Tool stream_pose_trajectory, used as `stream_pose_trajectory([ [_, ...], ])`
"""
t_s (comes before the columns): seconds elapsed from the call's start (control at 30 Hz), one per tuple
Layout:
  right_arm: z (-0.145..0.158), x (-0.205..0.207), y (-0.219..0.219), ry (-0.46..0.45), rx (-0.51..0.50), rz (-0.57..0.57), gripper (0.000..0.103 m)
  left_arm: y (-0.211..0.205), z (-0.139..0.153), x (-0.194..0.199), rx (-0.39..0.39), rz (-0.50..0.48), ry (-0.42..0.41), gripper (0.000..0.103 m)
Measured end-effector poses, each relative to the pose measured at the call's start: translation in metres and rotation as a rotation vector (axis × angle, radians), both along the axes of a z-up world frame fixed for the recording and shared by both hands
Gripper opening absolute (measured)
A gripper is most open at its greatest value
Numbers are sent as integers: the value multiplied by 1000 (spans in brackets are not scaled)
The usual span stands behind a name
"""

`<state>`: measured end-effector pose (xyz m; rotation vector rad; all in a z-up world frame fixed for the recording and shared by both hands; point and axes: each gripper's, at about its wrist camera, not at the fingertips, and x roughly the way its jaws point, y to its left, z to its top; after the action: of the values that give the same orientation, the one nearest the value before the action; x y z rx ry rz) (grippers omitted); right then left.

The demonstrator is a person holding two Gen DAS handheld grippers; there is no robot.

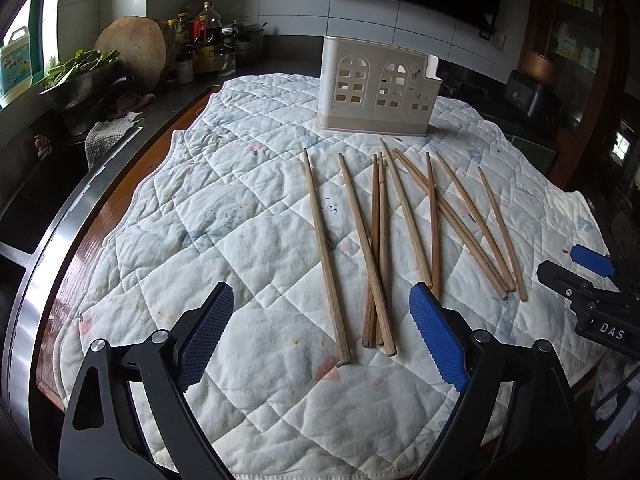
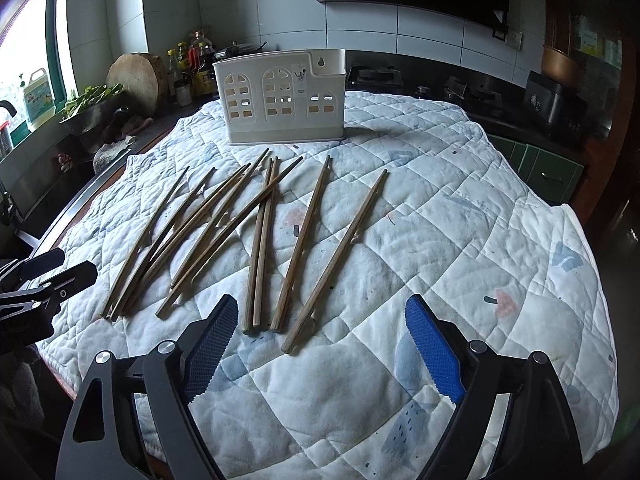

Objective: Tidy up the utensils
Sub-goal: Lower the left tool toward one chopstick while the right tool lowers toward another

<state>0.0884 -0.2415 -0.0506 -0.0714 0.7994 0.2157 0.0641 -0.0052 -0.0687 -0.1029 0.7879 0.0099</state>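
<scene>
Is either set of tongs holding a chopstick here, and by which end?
Neither. Left tongs and right tongs are open, empty; the chopsticks lie on the quilt.

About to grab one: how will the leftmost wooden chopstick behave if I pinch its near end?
The leftmost chopstick looks thin and rigid, probably light. Gripped at one end, its far tip will likely droop. The quilted cloth is soft, so pressing down may sink it rather than roll it.

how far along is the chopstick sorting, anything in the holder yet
Done: nothing visible; the white holder looks empty through its cutouts. In hand: nothing; the left hand-held gripper and right hand-held gripper are open over the chopsticks. Left: every chopstick still lies on the quilted cloth.
</scene>
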Motion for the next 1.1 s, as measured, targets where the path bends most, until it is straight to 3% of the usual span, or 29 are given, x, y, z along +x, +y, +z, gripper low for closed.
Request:
stream_pose_trajectory([
  [0.7,-19,21,2,74,11,-9,66,12,-33,28,-111,-1,109,52],
  [0.87,-23,25,4,90,19,-6,62,10,-34,35,-86,4,122,43],
  [1.1,-29,30,6,112,30,-1,52,8,-35,41,-66,16,131,38],
])
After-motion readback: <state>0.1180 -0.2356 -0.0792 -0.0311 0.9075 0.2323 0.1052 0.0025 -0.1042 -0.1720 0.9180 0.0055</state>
